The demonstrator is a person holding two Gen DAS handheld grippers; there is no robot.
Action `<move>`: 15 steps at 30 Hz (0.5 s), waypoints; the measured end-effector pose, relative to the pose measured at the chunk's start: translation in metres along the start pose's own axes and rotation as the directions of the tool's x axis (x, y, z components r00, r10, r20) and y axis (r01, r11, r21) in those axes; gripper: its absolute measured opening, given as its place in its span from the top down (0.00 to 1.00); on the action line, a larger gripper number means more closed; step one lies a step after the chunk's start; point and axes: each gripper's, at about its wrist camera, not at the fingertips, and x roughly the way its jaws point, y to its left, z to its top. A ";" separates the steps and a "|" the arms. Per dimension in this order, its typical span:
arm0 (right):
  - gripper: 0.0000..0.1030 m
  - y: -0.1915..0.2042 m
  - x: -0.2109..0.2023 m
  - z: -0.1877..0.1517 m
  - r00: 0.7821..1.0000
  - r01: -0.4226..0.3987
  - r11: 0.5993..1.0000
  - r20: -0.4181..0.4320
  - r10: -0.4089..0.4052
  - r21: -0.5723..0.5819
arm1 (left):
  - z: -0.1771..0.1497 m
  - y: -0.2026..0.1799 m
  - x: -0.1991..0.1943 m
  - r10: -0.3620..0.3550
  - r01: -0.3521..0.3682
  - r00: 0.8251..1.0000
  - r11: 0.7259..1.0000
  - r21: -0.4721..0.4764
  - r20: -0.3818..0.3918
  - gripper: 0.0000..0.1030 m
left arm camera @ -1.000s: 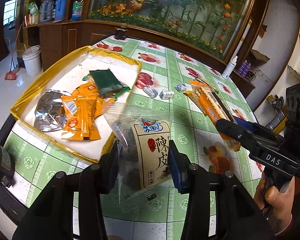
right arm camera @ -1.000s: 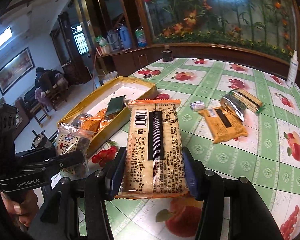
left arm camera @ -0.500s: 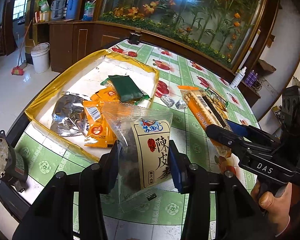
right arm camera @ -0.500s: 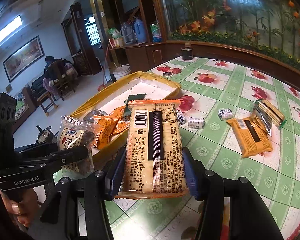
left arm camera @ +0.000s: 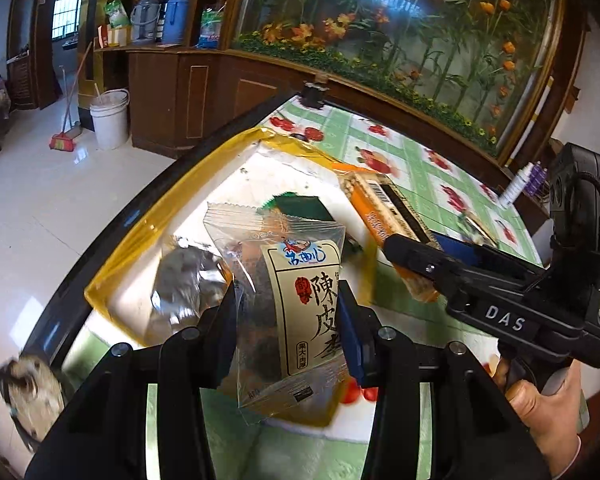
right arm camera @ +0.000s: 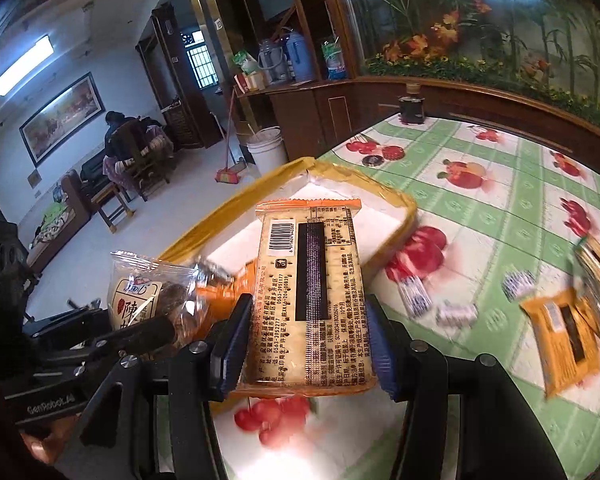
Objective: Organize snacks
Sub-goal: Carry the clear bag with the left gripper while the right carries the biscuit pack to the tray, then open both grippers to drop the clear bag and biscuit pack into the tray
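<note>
Fruit-print tablecloth (right arm camera: 500, 208); left hand-held gripper (left arm camera: 288, 320) grasps 陳皮 pouch (left arm camera: 296, 300), right (right arm camera: 304, 340) barcoded crackers (right arm camera: 310, 300).

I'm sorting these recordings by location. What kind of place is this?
Most likely a home's living and dining room: a table with a fruit-print tablecloth, a framed painting above seating, and a bucket on the tiled floor.
</note>
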 end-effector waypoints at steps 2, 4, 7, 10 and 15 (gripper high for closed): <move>0.47 0.001 0.024 0.012 1.000 0.006 1.000 -0.022 -0.006 0.003 | 0.009 0.006 0.014 0.001 -0.001 1.000 1.000 -0.016 -0.015 0.59; 0.47 0.000 0.043 0.018 0.999 0.016 1.000 -0.036 -0.016 0.009 | 0.016 0.009 0.026 0.023 -0.024 0.999 0.999 -0.028 -0.029 0.59; 0.47 -0.006 0.070 0.027 0.998 0.028 0.999 -0.065 -0.026 0.028 | 0.020 0.014 0.040 0.030 -0.032 0.999 0.998 -0.047 -0.040 0.59; 0.47 -0.011 0.083 0.033 0.997 0.028 0.999 -0.070 -0.025 0.040 | 0.021 0.019 0.047 0.030 -0.033 0.999 0.998 -0.061 -0.043 0.58; 0.38 -0.015 0.086 0.034 0.997 0.020 0.998 -0.076 -0.015 0.066 | 0.025 0.019 0.051 0.069 -0.073 0.995 0.996 -0.051 -0.066 0.49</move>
